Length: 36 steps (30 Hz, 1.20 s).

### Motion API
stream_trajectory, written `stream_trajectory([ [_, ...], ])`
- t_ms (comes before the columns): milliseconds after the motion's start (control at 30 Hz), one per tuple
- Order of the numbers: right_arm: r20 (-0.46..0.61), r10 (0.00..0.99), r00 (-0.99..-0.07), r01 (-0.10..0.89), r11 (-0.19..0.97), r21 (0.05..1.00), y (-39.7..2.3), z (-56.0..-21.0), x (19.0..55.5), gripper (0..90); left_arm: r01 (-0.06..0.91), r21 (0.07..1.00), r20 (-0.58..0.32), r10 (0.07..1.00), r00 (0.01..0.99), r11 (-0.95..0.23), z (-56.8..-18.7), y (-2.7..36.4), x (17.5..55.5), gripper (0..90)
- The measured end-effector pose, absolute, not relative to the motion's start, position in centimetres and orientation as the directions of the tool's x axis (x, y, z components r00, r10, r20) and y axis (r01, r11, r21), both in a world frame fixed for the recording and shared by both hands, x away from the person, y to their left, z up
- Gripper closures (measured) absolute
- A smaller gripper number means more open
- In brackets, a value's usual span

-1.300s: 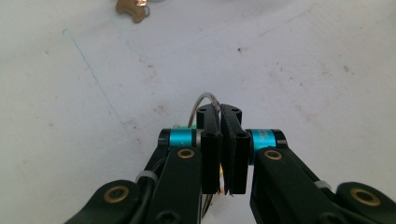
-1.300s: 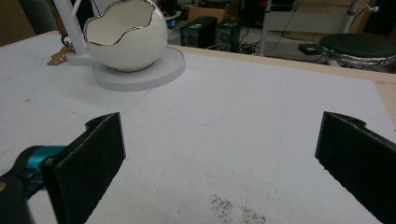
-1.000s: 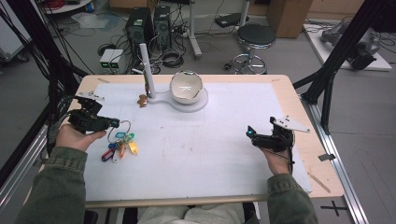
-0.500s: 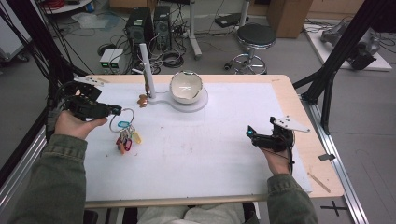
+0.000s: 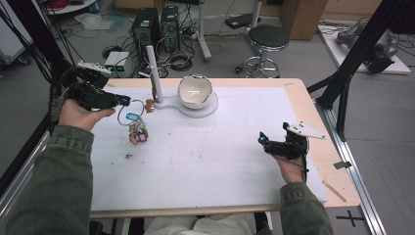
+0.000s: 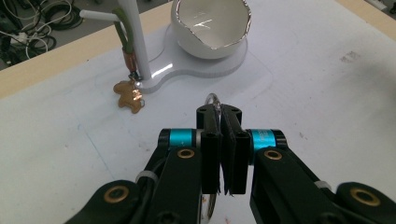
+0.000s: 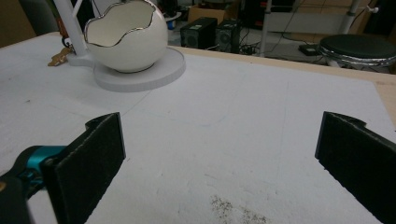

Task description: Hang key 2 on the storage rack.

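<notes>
on blue key tag [image 5: 132, 117], no legible writing

The white-covered desk [image 5: 205, 161] lies open across its middle and right: between the right hand-held gripper [image 5: 264, 142] and the far edge nothing stands. Obstacles cluster at the far left. A white egg-shaped ceramic bowl with a jagged silver rim [image 5: 195, 91] sits on a flat white base [image 5: 208, 108], and a slim white upright post [image 5: 153, 73] rises from the same base, with a small brown gingerbread-shaped charm [image 6: 128, 94] at its foot. The left hand-held gripper [image 5: 125, 101], clamped on a metal key ring with coloured tags [image 5: 134, 122], hangs just beside the post, leaving a narrow gap.
</notes>
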State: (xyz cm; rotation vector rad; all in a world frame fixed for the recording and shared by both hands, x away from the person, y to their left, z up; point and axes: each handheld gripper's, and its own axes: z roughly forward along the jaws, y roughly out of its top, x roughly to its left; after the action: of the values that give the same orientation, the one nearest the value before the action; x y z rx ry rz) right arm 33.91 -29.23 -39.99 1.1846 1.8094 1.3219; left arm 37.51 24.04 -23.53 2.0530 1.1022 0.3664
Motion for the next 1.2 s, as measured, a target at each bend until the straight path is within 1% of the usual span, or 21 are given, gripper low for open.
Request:
stream_trajectory([
  [233, 0.037, 0.906, -0.423, 0.312, 0.107, 0.944, -29.2, -40.0, 33.9, 0.5, 0.589, 0.738, -0.12, 0.795, 0.594, -0.329, -23.2, 23.8, 38.7, 86.7],
  [1200, 0.044, 0.905, -0.424, 0.312, 0.1, 0.945, -29.3, -40.0, 33.9, 0.5, 0.574, 0.755, -0.125, 0.791, 0.599, -0.316, -20.8, 22.4, 42.7, 86.7],
])
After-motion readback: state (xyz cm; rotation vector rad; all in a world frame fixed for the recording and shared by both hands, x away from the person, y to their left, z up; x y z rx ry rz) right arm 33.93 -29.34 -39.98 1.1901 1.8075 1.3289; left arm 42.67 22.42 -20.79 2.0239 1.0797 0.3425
